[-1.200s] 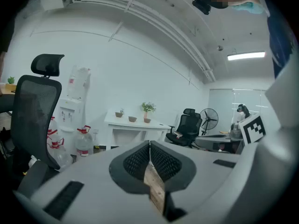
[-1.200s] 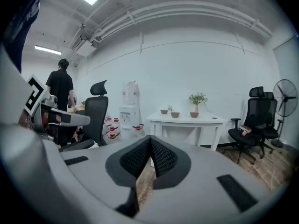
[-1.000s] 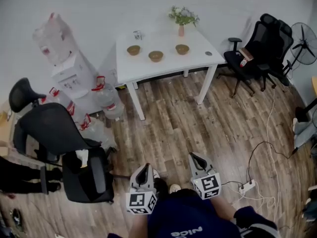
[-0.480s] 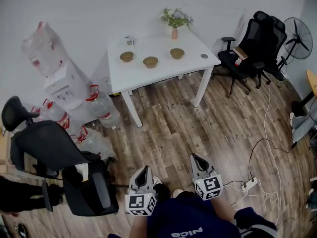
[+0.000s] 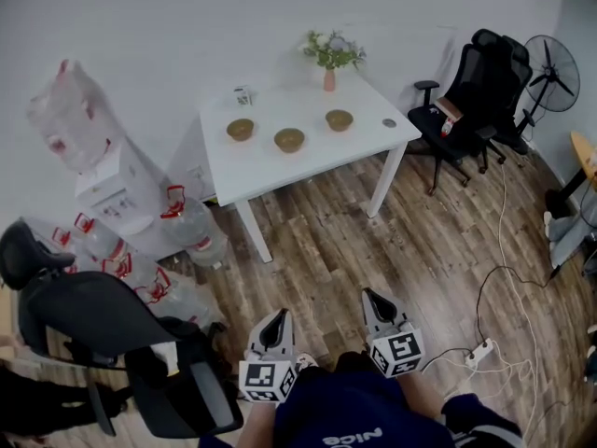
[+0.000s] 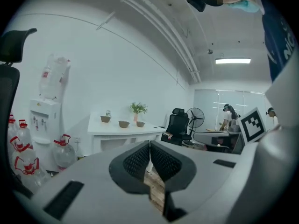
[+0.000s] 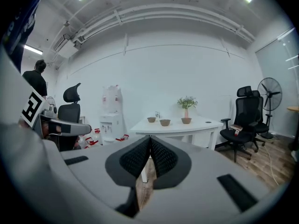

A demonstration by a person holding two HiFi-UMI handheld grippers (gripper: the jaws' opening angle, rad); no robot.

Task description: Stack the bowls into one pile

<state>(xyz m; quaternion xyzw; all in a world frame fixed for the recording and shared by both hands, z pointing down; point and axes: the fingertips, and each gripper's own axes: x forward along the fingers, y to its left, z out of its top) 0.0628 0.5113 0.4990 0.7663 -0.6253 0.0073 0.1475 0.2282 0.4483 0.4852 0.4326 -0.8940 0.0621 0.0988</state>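
Three brown bowls stand apart in a row on the white table (image 5: pixel 280 171): the left bowl (image 5: pixel 240 129), the middle bowl (image 5: pixel 289 139) and the right bowl (image 5: pixel 340 119). They show small and far in the left gripper view (image 6: pixel 123 123) and in the right gripper view (image 7: pixel 164 122). My left gripper (image 5: pixel 279 316) and right gripper (image 5: pixel 372 297) hang low in front of me over the wood floor, well short of the table. Both are shut with nothing between the jaws, pads meeting in the left gripper view (image 6: pixel 150 146) and in the right gripper view (image 7: pixel 150 140).
A vase with a green plant (image 5: pixel 330 59) and a small cup (image 5: pixel 242 95) stand at the table's back. Black office chairs (image 5: pixel 466 110) and a fan (image 5: pixel 550 62) are at the right. A water dispenser (image 5: pixel 117 189), water jugs (image 5: pixel 191 222) and a black chair (image 5: pixel 112 329) are at the left. Cables and a power strip (image 5: pixel 478 351) lie on the floor.
The table with its bowls has shifted in the head view and come a little nearer. Both grippers keep their place in front of me, still shut.
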